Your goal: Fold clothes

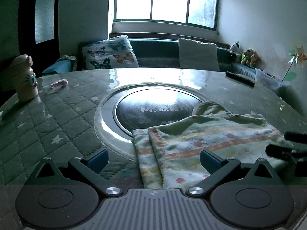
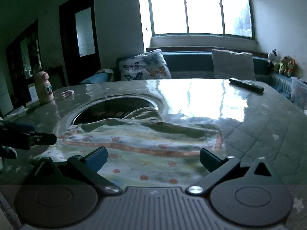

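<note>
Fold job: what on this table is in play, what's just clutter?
In play:
patterned garment
left gripper, open
right gripper, open

Clutter:
pink bottle
remote control
small pink item
butterfly cushion
plain cushion
stuffed toys

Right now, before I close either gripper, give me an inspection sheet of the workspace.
Surface: round table under a glossy quilted star-print cover, dark round inset plate at centre.
Job's things: pale floral garment with orange stripe, partly folded, rumpled at far edge.
Clutter: pink cartoon-eyed bottle, small pink item, black remote control.
Grippers: left gripper open above garment's edge; right gripper open over garment.
Cables: nothing seen.
Surroundings: bench seat with butterfly-print cushion, bright window.
</note>
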Demonstrator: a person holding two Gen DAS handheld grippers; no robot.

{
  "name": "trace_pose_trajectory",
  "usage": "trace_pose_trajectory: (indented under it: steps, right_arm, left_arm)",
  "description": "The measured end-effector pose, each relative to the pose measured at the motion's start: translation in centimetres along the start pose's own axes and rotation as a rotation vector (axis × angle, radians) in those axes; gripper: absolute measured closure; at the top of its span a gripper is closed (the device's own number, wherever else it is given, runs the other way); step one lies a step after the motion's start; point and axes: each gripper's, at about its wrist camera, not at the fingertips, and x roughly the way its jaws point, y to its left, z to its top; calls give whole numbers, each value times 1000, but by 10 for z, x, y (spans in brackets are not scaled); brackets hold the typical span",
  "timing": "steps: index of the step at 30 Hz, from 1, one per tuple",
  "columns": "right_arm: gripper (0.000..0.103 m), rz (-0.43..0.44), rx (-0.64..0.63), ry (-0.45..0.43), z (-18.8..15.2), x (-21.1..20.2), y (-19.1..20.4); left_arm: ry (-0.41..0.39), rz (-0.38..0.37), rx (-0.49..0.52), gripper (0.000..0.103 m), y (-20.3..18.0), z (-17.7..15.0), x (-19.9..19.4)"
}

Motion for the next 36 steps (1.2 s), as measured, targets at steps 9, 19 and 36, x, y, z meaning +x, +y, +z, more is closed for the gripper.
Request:
trace_pose_trajectory:
  steps: [9,19,36]
  right_arm:
    - [0,35,-51,35,-4,-3,22]
    - [0,107,-140,75,-8,-2,51]
    - [0,82,-197,43,6,8,72]
  left_arm:
    - [-2,15,-19,0,7,-2,-7]
    - [38,32,-57,0,19,-8,-1]
    - [92,30,-41,0,22,-15,11]
